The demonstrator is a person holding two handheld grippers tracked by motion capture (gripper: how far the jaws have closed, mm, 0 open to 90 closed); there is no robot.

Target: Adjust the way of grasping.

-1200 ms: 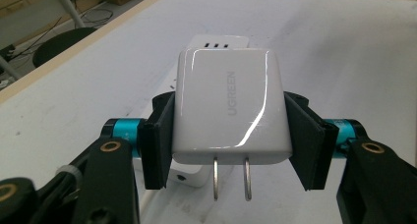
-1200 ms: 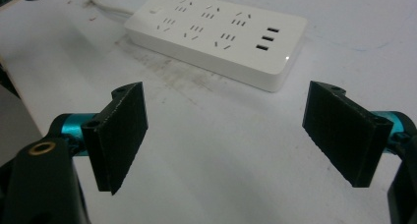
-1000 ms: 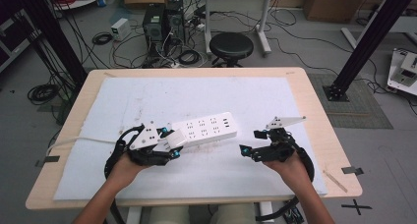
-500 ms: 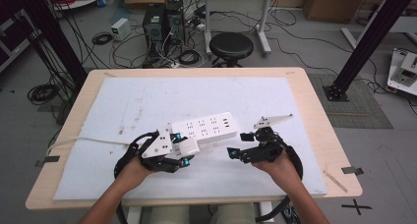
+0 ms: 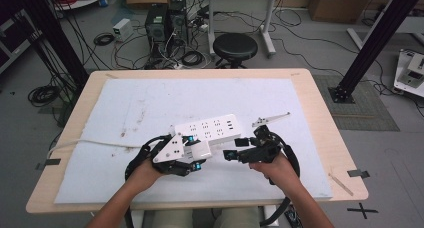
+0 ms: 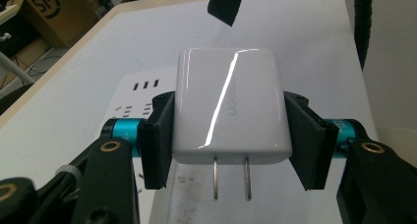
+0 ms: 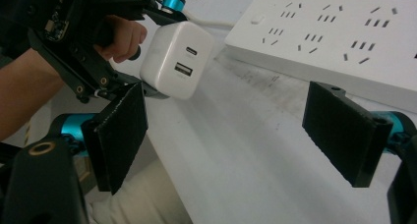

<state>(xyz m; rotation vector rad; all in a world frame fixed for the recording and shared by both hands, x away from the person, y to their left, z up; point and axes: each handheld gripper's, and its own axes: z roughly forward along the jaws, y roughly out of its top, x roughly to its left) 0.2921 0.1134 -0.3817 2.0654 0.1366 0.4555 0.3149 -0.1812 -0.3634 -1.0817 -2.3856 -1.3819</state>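
Note:
My left gripper [image 5: 195, 157] is shut on a white USB charger [image 6: 230, 106], its two prongs pointing back toward the camera. In the right gripper view the charger [image 7: 177, 59] shows its two ports and hangs just above the mat. A white power strip [image 5: 207, 131] lies on the mat just beyond both grippers; several of its sockets appear on the strip [image 7: 334, 37]. My right gripper [image 5: 236, 149] stands open, its jaws wide apart with nothing between them, a short way right of the charger. One black pad [image 7: 120, 135] is near the charger.
A white mat [image 5: 125, 108] covers most of the wooden table [image 5: 327, 118]. The strip's white cable [image 5: 90, 144] runs off to the left edge. A black stool [image 5: 235, 47], computer cases and tangled cables stand on the floor beyond the table.
Both hands have moved inward toward each other. The left gripper has carried the charger right, in front of the power strip. The right gripper has slid left toward it.

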